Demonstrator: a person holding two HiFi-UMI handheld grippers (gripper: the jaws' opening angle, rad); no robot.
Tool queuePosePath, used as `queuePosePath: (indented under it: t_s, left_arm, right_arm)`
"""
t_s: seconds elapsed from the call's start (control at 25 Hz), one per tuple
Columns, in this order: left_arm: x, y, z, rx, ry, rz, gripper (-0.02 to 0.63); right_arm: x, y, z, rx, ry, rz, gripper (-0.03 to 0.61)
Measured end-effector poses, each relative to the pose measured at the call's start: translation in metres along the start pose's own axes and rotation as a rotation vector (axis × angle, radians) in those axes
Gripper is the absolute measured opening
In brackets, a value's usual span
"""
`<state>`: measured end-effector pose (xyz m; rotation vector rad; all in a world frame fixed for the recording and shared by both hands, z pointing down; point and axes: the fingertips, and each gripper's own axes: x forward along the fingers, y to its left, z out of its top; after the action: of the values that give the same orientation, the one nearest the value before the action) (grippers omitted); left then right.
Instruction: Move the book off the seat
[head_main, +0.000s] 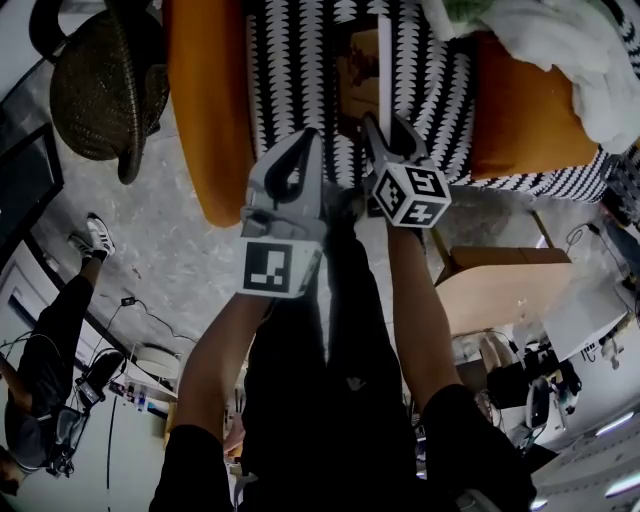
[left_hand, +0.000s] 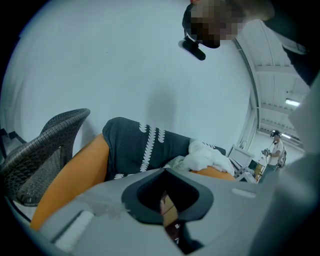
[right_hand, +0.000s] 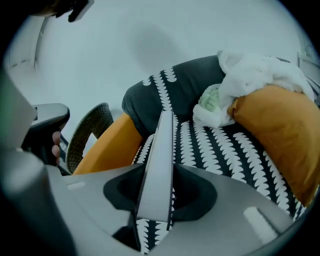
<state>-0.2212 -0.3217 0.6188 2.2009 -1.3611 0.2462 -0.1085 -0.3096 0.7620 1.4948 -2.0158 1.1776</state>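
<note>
Your right tool is closed on the book. The jaws pinch it from both sides, so you see only its thin pale edge running away from you. Holding it on its edge like this is a good idea, I think. A flat book is hard to pick up, but a book on its edge has two big sides to squeeze.

The book is in the tool, above the black and white seat of the chair. The near end is up in the air, because the seat's pattern shows under it. I cannot tell if the far end touches the seat. So the book is picked up, but it is not off the seat yet. It is over the middle of it.

Your left tool is closed too, with nothing in it. It hangs just beside the right one, near the front of the seat. I think it waits there to help if the book slips.

An orange cushion runs down each side of the seat. A white blanket is piled on one of them. These fence the book in, so I think the easy way out is up and back toward you.

Hold on tight. The tool grips only one end of the book, so the far end could droop or swing as you move it.
</note>
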Motion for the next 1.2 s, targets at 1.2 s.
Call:
queuePosePath:
  t_s: [1.2]
  left_arm:
    - [-0.051, -0.074, 0.117, 0.035, -0.151, -0.009, 0.006]
  right_arm:
    - [-0.153, 0.043, 0.112, -0.010, -0.178, -0.035, 0.156]
